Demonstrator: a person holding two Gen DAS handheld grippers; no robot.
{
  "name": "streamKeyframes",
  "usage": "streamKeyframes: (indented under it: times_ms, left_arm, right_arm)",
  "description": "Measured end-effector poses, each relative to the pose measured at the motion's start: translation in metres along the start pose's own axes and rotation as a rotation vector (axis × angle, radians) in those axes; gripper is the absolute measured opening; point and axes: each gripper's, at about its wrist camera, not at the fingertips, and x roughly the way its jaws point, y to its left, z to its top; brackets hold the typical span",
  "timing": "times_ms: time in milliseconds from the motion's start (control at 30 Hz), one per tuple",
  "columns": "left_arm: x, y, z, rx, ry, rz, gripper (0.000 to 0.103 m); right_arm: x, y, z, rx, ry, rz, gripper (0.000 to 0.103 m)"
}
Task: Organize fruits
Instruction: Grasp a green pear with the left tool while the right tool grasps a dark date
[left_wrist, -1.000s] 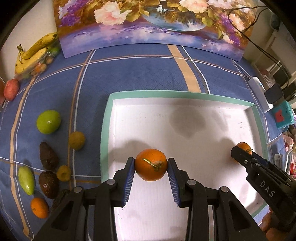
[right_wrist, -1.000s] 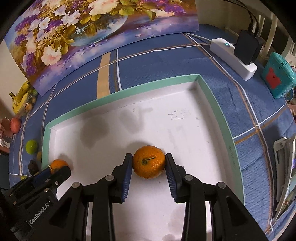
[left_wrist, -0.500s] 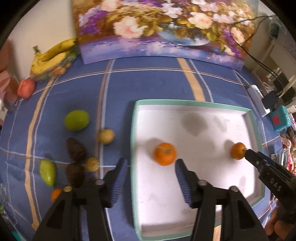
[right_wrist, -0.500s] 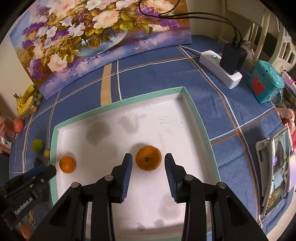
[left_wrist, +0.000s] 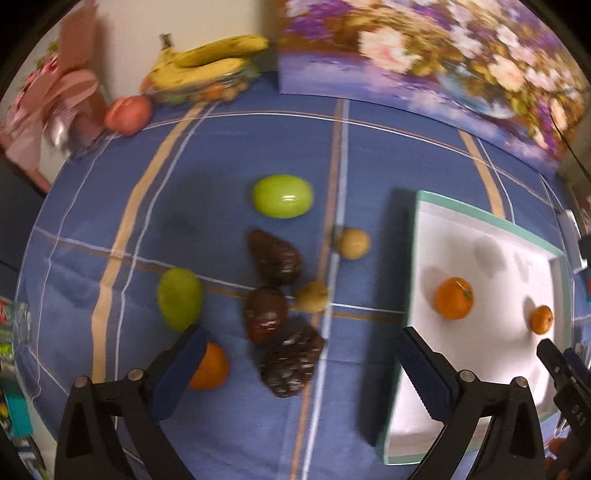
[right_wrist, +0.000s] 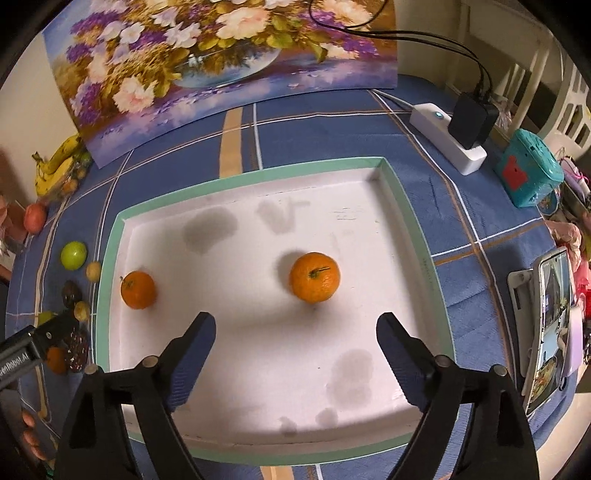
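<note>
L wrist cam is looking down, fwd along its hand-held gripper (left_wrist: 299, 369), over loose fruit on the counter (left_wrist: 221, 155), tray (left_wrist: 491, 229) at its right edge. R wrist cam is sitting over the tray (right_wrist: 236, 177), facing the painting (right_wrist: 221, 55). Both are sharing tray w/ two oranges.

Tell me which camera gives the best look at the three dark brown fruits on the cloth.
The left wrist view. The dark brown fruits lie near its centre, all three separate and unobstructed, though slightly blurred. In the right wrist view they are tiny at the left edge, and the left gripper partly covers them.
</note>
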Motion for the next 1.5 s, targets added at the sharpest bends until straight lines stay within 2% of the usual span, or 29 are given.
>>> streamKeyframes:
  times_ms: [167, 300, 533, 767, 933, 1200, 1300, 1500]
  left_arm:
    - [-0.005, 0.025, 0.001, -0.036, -0.032, 0.014, 0.103]
    - [-0.01, 0.039, 0.003, -0.027, -0.06, 0.042, 0.103]
    - [-0.016, 0.063, 0.008, -0.023, -0.093, 0.074, 0.103]
    - [-0.02, 0.098, 0.012, -0.064, -0.099, 0.048, 0.103]
    - [-0.028, 0.134, 0.015, -0.129, -0.122, 0.057, 0.103]
    - [-0.042, 0.186, 0.013, -0.24, -0.164, 0.044, 0.103]
    - [-0.045, 0.193, 0.013, -0.261, -0.181, 0.028, 0.103]
    - [-0.039, 0.19, 0.014, -0.255, -0.183, -0.023, 0.103]
  right_arm:
    - [-0.001, 0.016, -0.002, -0.026, -0.028, 0.033, 0.09]
    - [-0.004, 0.034, -0.003, -0.065, -0.072, 0.054, 0.09]
    - [-0.003, 0.064, -0.005, -0.085, -0.095, 0.122, 0.09]
    - [-0.006, 0.098, -0.012, -0.169, -0.128, 0.123, 0.09]
    - [-0.013, 0.128, -0.011, -0.196, -0.118, 0.236, 0.09]
    - [-0.031, 0.173, -0.014, -0.293, -0.154, 0.351, 0.09]
    - [-0.034, 0.185, -0.016, -0.313, -0.155, 0.388, 0.09]
    - [-0.028, 0.204, -0.024, -0.365, -0.143, 0.395, 0.09]
